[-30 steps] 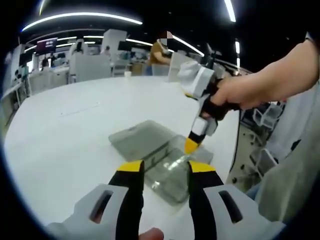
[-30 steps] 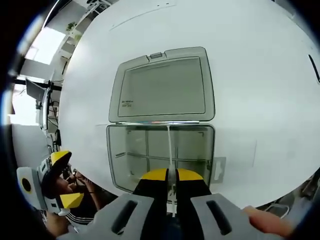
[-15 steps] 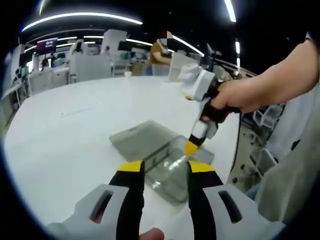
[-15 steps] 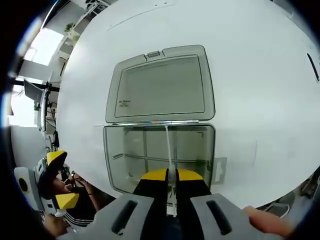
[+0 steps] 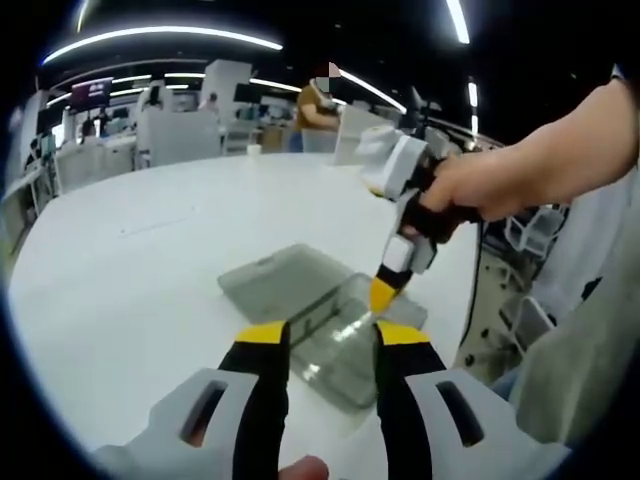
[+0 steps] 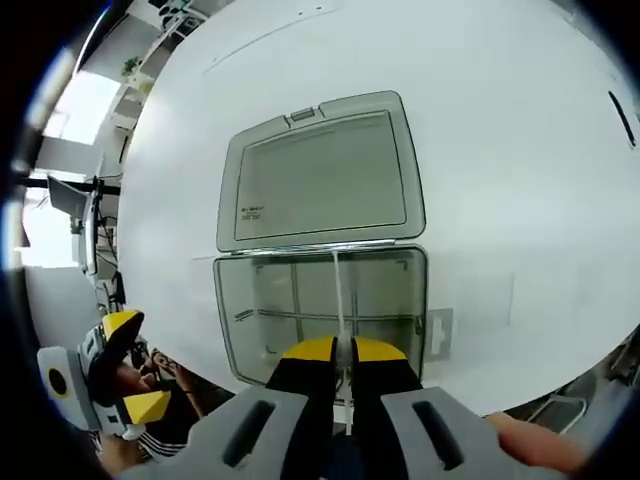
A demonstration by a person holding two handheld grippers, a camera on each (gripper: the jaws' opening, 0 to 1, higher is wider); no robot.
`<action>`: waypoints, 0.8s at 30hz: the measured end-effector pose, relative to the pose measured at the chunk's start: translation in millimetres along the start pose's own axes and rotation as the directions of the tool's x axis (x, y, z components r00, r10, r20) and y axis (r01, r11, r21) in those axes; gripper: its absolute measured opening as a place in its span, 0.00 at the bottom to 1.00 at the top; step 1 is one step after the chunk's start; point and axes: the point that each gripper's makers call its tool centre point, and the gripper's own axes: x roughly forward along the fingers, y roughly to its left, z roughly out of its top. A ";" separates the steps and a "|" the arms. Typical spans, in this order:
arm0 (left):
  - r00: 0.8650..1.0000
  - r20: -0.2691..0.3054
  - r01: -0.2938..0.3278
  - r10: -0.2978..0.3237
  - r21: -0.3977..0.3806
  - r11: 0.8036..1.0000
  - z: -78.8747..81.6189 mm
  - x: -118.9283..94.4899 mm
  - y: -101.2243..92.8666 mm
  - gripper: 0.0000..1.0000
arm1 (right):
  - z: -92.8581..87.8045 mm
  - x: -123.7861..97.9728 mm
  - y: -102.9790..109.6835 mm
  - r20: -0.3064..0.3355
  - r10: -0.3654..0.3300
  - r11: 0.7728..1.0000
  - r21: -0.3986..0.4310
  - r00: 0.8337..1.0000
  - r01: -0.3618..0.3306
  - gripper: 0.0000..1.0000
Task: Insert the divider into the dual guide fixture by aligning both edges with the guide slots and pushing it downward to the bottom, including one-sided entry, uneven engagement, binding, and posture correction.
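Observation:
A clear plastic box (image 6: 290, 310) with inner guide walls lies on the white table (image 6: 500, 150), its lid (image 6: 318, 175) folded open flat behind it. My right gripper (image 6: 342, 350) hangs straight above the box, shut on a thin clear divider (image 6: 340, 290) that I see edge-on, running down the box's middle. In the left gripper view the same box (image 5: 335, 345) sits just past my left gripper (image 5: 332, 335), which is open with nothing between its jaws. The right gripper (image 5: 383, 292), held by a hand, points its yellow tip down into the box.
The left gripper (image 6: 112, 385) shows at the lower left of the right gripper view, off the table's side. The table edge (image 5: 462, 310) runs close to the box on the right, with shelving beyond it. A person (image 5: 318, 105) and desks stand far behind.
The right gripper swayed slightly above the box and came back, still holding the divider. The left gripper has stayed put and open.

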 end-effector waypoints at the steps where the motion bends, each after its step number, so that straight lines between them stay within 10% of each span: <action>1: 1.000 0.001 0.000 0.000 -0.001 1.000 0.4 -0.4 -0.4 0.30 | -0.2 -0.1 0.4 -0.001 0.004 1.000 0.005 1.000 -0.004 0.00; 24: 1.000 0.005 -0.004 0.004 0.000 1.000 2.4 -1.7 -1.7 0.29 | 1.2 0.2 -1.4 0.003 0.010 1.000 0.000 1.000 -0.010 0.00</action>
